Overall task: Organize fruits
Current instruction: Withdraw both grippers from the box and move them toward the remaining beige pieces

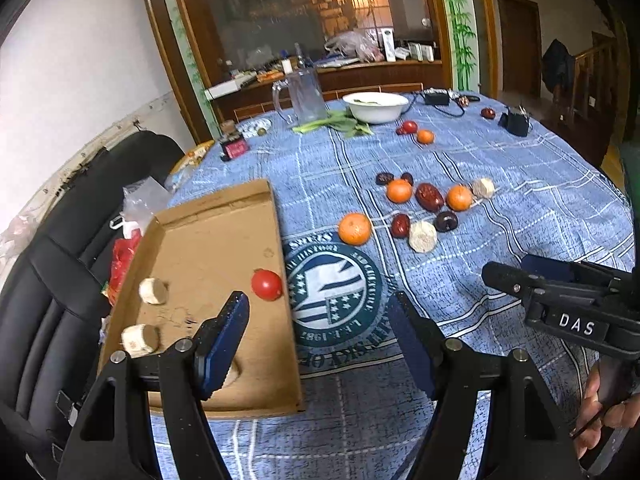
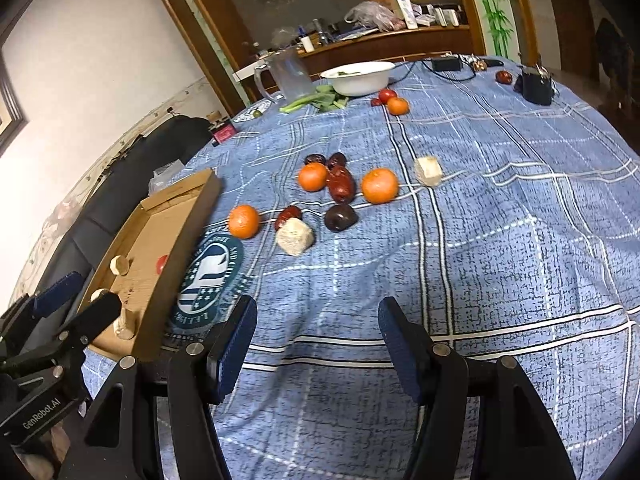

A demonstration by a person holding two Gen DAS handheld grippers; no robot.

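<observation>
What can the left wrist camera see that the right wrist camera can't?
Only the left view shows the whole red tomato in the cardboard tray and a person's hand holding the right tool. Only the right view shows the left tool from the side. Both show the oranges, white bowl and blue tablecloth.

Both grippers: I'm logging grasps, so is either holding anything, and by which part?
Nothing is held: the left gripper and right gripper are both open and empty.

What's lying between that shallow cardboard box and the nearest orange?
Only bare blue checked tablecloth, carrying a round green emblem, separates the cardboard box from the nearest orange; both views show it.
</observation>
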